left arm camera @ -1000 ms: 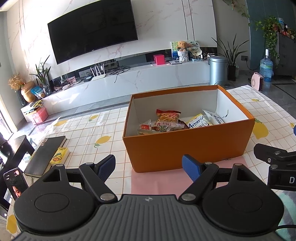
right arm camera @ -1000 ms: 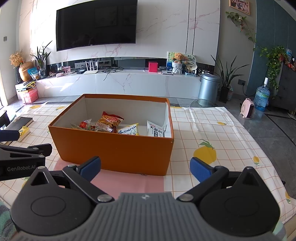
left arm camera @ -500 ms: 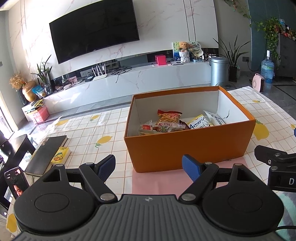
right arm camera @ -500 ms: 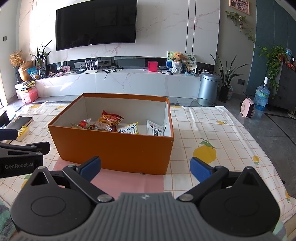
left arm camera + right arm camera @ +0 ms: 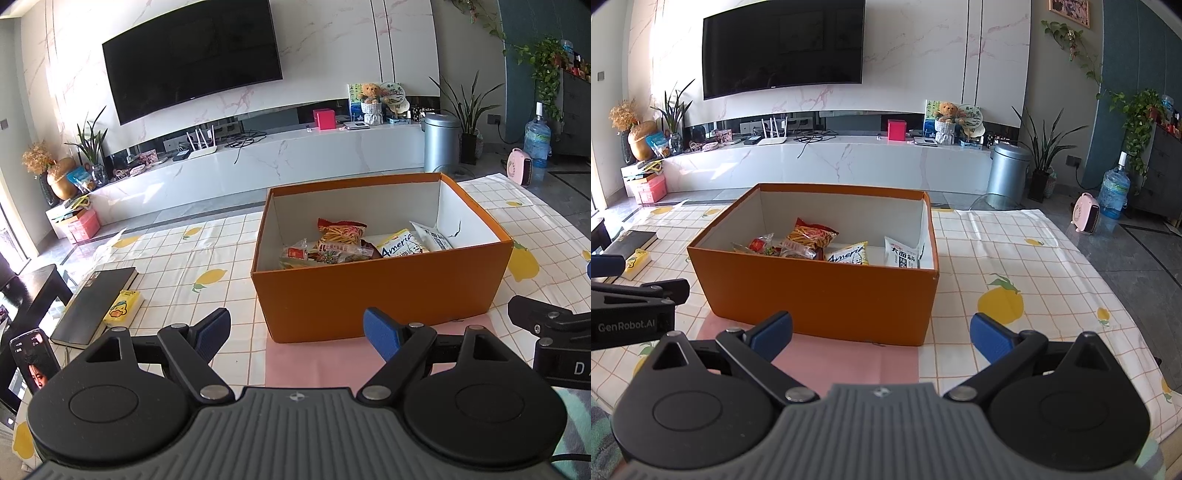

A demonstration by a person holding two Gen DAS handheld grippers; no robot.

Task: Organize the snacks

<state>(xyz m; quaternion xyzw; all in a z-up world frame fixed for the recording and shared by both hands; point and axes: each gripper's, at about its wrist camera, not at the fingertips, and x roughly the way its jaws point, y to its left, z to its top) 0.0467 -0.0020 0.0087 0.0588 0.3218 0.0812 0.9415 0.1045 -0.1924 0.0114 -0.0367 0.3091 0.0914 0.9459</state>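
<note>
- Orange box: stands on the table, just beyond both grippers.
- Snack packets: lie inside, toward its left; likely light, crinkly, slippery; best pinched at a sealed edge.
- Left gripper and right gripper: jaws spread, empty.

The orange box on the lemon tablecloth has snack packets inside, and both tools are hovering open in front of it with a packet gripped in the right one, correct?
Not quite: the right tool grips nothing; the right wrist view shows its blue pads wide apart and bare. The rest holds: the orange box sits on the lemon tablecloth with snack packets inside, and the left tool is open too.
</note>
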